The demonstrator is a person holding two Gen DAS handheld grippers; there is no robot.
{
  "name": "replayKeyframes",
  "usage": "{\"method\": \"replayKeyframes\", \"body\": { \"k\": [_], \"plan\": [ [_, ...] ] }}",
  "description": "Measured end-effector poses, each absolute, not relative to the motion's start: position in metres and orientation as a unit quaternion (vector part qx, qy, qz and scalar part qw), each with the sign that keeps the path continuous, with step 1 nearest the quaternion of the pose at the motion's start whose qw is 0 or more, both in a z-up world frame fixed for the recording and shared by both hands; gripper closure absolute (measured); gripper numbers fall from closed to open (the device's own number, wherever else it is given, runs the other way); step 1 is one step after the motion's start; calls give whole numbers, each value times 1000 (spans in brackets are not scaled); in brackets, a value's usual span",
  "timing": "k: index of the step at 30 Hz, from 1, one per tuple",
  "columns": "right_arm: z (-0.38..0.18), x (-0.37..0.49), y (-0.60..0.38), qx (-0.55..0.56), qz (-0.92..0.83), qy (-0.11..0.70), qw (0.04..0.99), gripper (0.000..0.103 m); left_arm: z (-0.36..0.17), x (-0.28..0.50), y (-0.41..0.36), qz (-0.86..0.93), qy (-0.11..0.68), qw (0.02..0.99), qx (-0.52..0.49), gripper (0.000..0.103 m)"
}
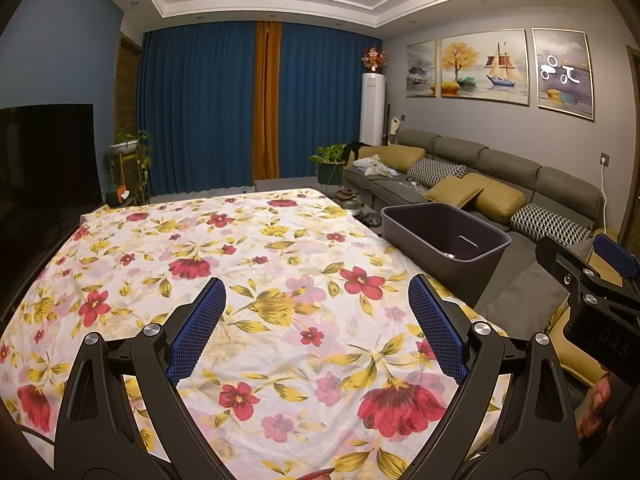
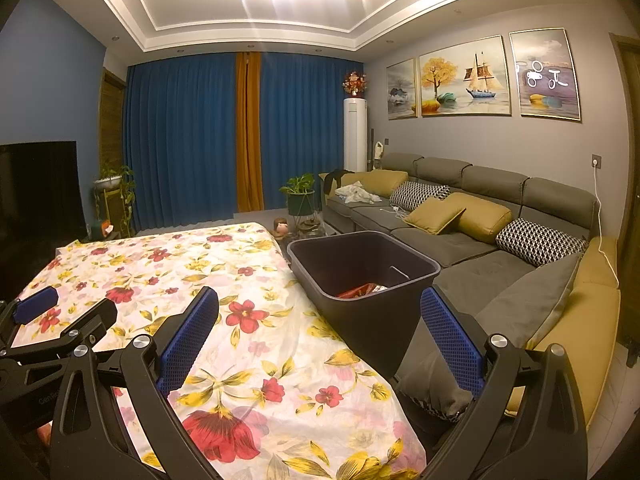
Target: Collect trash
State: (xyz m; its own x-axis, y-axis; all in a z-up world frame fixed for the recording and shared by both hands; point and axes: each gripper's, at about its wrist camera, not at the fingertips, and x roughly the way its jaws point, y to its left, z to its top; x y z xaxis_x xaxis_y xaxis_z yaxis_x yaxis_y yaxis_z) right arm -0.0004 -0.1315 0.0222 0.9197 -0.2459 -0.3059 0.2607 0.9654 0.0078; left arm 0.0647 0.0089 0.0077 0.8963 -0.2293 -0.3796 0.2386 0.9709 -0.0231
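Note:
A dark purple bin (image 2: 362,276) stands beside the right edge of the table, between it and the sofa; it also shows in the left wrist view (image 1: 444,236). Red and silvery trash (image 2: 362,290) lies in its bottom. The table wears a floral cloth (image 1: 240,264) with no loose trash on it that I can see. My left gripper (image 1: 316,328) is open and empty above the cloth. My right gripper (image 2: 320,344) is open and empty over the table's right edge, near the bin. Each gripper shows at the edge of the other's view.
A grey sofa (image 2: 480,240) with yellow and patterned cushions runs along the right wall. A black TV (image 1: 44,152) stands at the left. Potted plants (image 2: 300,192) and blue curtains (image 1: 200,112) are at the back. Small items lie on the floor beyond the bin (image 2: 296,226).

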Motion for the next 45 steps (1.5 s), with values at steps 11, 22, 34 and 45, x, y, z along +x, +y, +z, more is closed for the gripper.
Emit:
{"method": "replayKeyframes", "body": {
  "k": [11,22,34,45],
  "plan": [
    [22,0,-132,24,-130,153,979,6,9,64,5,-123,187,974,18,18],
    [21,-1,-131,25,-131,152,979,6,10,62,5,-128,185,974,17,28],
    [20,-1,-130,26,-130,152,980,6,9,61,6,-131,185,974,17,27],
    [20,-1,-128,27,-131,150,980,6,10,61,9,-119,188,975,19,16]
  ]
}}
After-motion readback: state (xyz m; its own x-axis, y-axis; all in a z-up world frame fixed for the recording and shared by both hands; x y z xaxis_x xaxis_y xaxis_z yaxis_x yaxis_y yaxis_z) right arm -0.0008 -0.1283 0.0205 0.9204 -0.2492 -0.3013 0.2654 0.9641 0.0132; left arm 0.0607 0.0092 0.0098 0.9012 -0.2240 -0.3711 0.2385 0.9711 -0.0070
